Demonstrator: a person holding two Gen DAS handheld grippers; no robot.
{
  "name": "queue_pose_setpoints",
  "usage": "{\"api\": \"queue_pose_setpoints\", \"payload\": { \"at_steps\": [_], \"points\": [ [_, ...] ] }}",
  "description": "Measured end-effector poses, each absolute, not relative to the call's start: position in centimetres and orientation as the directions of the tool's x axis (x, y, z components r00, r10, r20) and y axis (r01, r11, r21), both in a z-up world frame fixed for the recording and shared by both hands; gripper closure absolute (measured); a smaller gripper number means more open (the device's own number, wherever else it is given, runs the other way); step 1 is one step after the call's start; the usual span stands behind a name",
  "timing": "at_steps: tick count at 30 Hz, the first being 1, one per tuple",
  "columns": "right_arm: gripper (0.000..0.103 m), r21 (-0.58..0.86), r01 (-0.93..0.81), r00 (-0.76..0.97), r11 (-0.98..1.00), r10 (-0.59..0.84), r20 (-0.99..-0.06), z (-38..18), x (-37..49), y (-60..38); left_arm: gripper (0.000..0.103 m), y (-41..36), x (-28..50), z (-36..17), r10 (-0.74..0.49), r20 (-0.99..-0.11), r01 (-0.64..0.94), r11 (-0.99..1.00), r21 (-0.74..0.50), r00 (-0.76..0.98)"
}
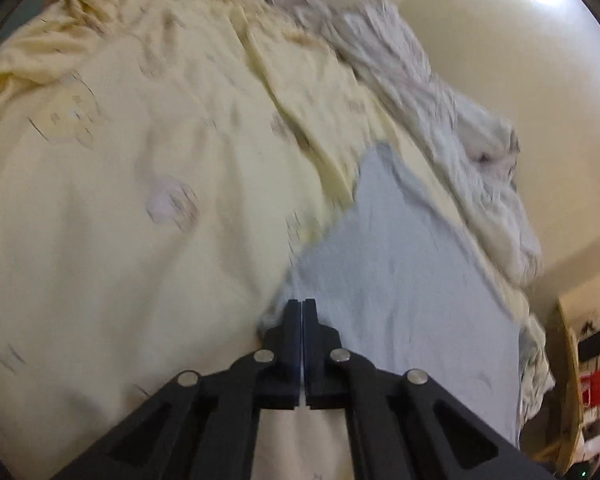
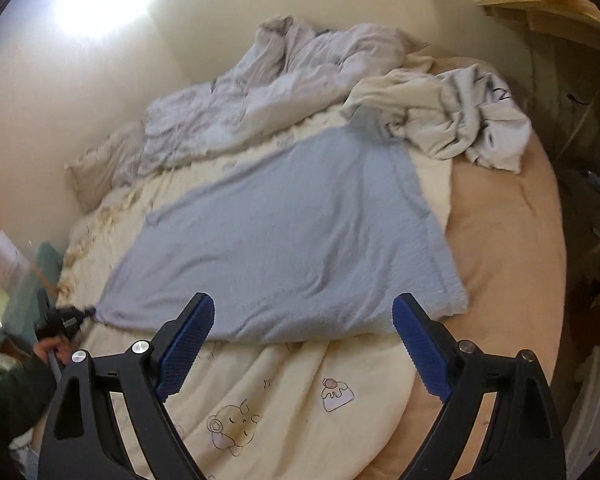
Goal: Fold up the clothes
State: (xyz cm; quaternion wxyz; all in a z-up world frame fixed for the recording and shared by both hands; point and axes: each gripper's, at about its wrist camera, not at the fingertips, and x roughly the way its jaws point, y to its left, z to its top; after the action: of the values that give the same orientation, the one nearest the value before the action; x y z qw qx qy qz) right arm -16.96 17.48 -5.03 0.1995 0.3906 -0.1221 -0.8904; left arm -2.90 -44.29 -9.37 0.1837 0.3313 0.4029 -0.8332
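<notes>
Item: pale blue, soft knitted garment (image 2: 284,232), spread nearly flat on the cream cartoon-printed bed cover (image 2: 284,404). In the right wrist view its long axis runs from 7 o'clock, the near left corner, to 1 o'clock, the far end beside the crumpled white clothing heap (image 2: 452,124).

Left tongs (image 1: 302,304): jaws fully together, pinching the garment's near left corner; in the left wrist view a sliver of cloth shows in the seam between them and the blue fabric fans away toward 1 o'clock. In the right wrist view these tongs sit at 9 o'clock, at the drawn-out corner.

Right tongs (image 2: 304,320): blue pads (image 2: 188,340) wide apart, holding nothing, poised above the garment's near hem, which lies at 12 o'clock just ahead. The free right corner lies toward 2 o'clock; judged the nearer grasp for this hand.
</notes>
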Motion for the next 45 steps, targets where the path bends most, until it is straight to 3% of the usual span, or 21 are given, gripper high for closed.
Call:
{"api": "queue_pose_setpoints", "payload": {
  "at_steps": [4,7,9,10,14,19,20,22,27,32,40,45],
  "points": [
    [0.01,0.355,0.28,-0.602,-0.892,-0.451,-0.659,-5.9,-16.5,16.9,0.103,-46.2,-1.5,-9.7,-0.071,-0.685,0.603,-0.546,-0.582,-0.725],
    [0.01,0.365,0.27,-0.603,-0.891,-0.452,-0.658,-6.4,-15.7,17.6,0.101,-46.0,-1.2,-10.2,0.006,-0.651,0.555,-0.516,-0.652,-0.759],
    [0.01,0.379,0.253,-0.602,-0.89,-0.451,-0.659,-6.7,-15.5,17.9,0.073,-45.4,0.0,-10.6,0.054,-0.659,0.558,-0.483,-0.675,-0.75],
    [0.01,0.382,0.244,-0.602,-0.891,-0.448,-0.661,-6.7,-15.5,18.1,0.051,-45.3,-0.2,-10.9,0.084,-0.651,0.55,-0.461,-0.696,-0.754],
    [0.01,0.39,0.236,-0.608,-0.89,-0.449,-0.654,-6.7,-15.3,18.4,0.048,-44.7,-1.2,-11.2,0.122,-0.643,0.53,-0.464,-0.71,-0.756],
    [0.01,0.383,0.239,-0.598,-0.892,-0.447,-0.666,-6.9,-15.1,18.2,0.051,-44.6,-1.6,-11.6,0.137,-0.631,0.5,-0.492,-0.712,-0.764],
    [0.01,0.382,0.24,-0.597,-0.892,-0.446,-0.667,-6.9,-15.0,18.2,0.073,-44.6,-3.1,-11.8,0.128,-0.647,0.503,-0.523,-0.688,-0.752],
    [0.01,0.376,0.237,-0.6,-0.896,-0.439,-0.669,-6.9,-15.0,18.2,0.1,-44.7,-3.4,-11.6,0.08,-0.665,0.524,-0.549,-0.651,-0.743],
    [0.01,0.42,0.172,-0.632,-0.891,-0.427,-0.647,-6.7,-15.1,20.3,0.1,-45.1,-2.7,-10.8,-0.001,-0.628,0.518,-0.565,-0.642,-0.778],
    [0.01,0.543,0.018,-0.682,-0.84,-0.407,-0.607,-7.0,-14.8,25.1,0.1,-45.1,-2.8,-11.1,0.005,-0.626,0.524,-0.543,-0.656,-0.78],
    [0.01,0.831,-0.342,-0.649,-0.438,-0.53,-0.546,-14.2,-14.6,33.1,0.1,-45.2,-2.3,-11.8,0.025,-0.637,0.543,-0.498,-0.676,-0.77],
    [0.012,0.829,-0.316,-0.621,-0.462,-0.56,-0.549,-14.6,-16.3,32.2,0.098,-45.3,-2.2,-12.2,0.046,-0.63,0.536,-0.48,-0.695,-0.775]
  ]
}}
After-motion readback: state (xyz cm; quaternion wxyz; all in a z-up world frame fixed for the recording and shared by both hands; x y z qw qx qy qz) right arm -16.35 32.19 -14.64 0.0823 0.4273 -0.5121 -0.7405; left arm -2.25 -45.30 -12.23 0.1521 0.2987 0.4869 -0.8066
